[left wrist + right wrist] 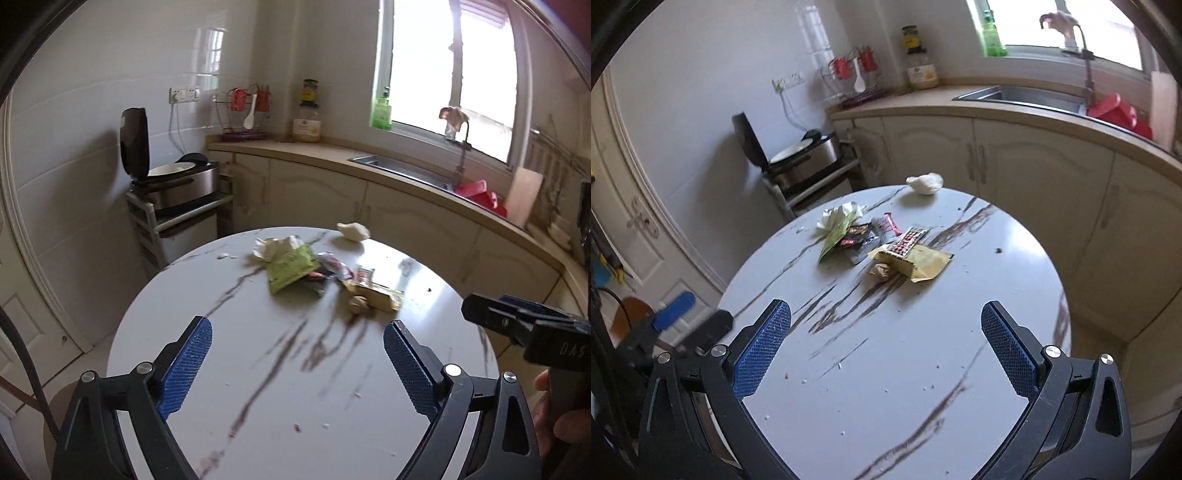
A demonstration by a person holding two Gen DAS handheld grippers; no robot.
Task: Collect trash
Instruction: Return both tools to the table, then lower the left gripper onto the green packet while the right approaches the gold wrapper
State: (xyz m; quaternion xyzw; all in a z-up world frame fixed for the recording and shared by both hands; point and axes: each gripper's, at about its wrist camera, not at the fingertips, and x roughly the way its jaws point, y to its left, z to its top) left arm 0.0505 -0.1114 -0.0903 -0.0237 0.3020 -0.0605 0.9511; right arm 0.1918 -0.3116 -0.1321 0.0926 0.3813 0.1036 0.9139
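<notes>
Kitchen w/ round marble table (960, 350) carrying wrapper pile (886, 243) ahead of left gripper (297, 354) & right gripper (886, 343), both gaping empty, prob. lining up for pickup.

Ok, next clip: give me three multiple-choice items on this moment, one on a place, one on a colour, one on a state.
1. Where does the pile of wrappers lie?
A. On the round marble table
B. In the sink
C. On the floor

2. What colour are the pads of the right gripper?
A. Red
B. Blue
C. Yellow

3. How does the lid of the rice cooker stand?
A. Shut
B. Taken off, lying on the table
C. Swung up, open

Answers:
1 A: the wrappers sit past the middle of the tabletop, ahead of both grippers.
2 B: both pads are blue mesh, set wide apart with nothing between them; the left gripper looks the same.
3 C: the dark lid stands upright behind the pot, whose white inside shows.
</notes>
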